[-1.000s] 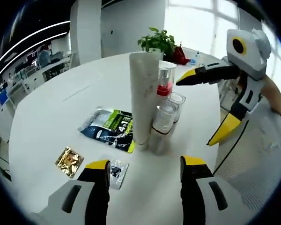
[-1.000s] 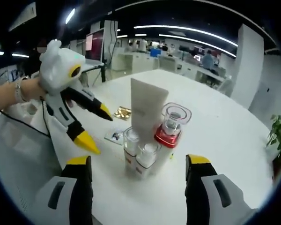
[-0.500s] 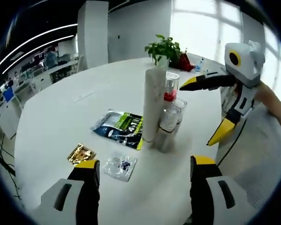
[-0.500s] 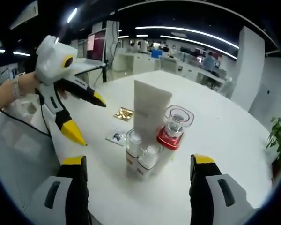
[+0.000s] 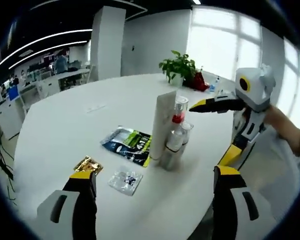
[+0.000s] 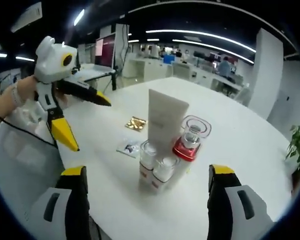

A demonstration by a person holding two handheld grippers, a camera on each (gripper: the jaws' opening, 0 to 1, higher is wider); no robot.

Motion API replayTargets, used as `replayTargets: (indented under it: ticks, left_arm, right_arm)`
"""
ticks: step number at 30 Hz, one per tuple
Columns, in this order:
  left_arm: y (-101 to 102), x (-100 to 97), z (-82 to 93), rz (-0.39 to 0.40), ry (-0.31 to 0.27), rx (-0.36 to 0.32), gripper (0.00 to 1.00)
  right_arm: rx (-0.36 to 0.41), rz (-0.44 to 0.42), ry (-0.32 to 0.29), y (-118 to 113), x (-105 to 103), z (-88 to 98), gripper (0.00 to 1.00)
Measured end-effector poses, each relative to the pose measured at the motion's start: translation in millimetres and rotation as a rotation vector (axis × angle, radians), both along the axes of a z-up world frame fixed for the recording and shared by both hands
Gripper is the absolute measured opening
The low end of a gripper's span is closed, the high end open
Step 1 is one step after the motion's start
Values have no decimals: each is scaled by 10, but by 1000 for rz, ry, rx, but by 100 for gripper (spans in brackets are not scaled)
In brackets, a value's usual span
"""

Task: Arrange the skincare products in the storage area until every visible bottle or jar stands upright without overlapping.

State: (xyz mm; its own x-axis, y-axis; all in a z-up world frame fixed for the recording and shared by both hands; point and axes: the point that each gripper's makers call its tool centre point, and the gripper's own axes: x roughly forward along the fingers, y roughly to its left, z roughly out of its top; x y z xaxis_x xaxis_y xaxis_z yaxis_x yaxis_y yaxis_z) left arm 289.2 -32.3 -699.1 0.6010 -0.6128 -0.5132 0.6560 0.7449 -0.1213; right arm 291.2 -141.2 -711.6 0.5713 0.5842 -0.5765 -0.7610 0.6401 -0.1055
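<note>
Skincare items stand bunched upright mid-table [image 5: 65, 130]: white tube [image 6: 165, 120], red-collared bottle [image 6: 189, 142], two small jars [image 6: 157, 167], seemingly touching, not overlapping. Left gripper [image 5: 150, 190] and right gripper [image 6: 145, 185] hang empty, jaws apart, and have drawn back from the cluster since a second ago.

Bright windows [image 5: 225, 42], white pillar [image 5: 106, 42], ceiling light strips [image 6: 200, 37], office desks [image 6: 190, 70] behind.
</note>
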Motion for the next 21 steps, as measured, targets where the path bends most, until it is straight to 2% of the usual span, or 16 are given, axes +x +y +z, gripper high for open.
replayTargets:
  ticks: [2, 5, 8, 12, 17, 19, 21]
  left_arm:
    - [30, 27, -34, 1, -15, 19, 97]
    - [68, 13, -84, 9, 0, 33, 99]
    - [93, -13, -101, 13, 7, 29, 99]
    - [72, -82, -98, 19, 21, -2, 99]
    - [105, -96, -159, 28, 27, 14, 99]
    - [106, -119, -189, 25, 41, 16, 99]
    - [101, -123, -187, 19, 41, 14, 99]
  right_arm:
    - [-5, -4, 1, -4, -3, -3, 99]
    - [4, -7, -27, 0, 9, 51, 99]
    - [20, -3, -31, 25, 9, 71, 99]
    - [-5, 14, -28, 45, -19, 27, 99]
    - [15, 25, -47, 88, -15, 65, 99]
    - [21, 41, -83, 110, 2, 101, 99]
    - [24, 34, -92, 108, 15, 117, 99]
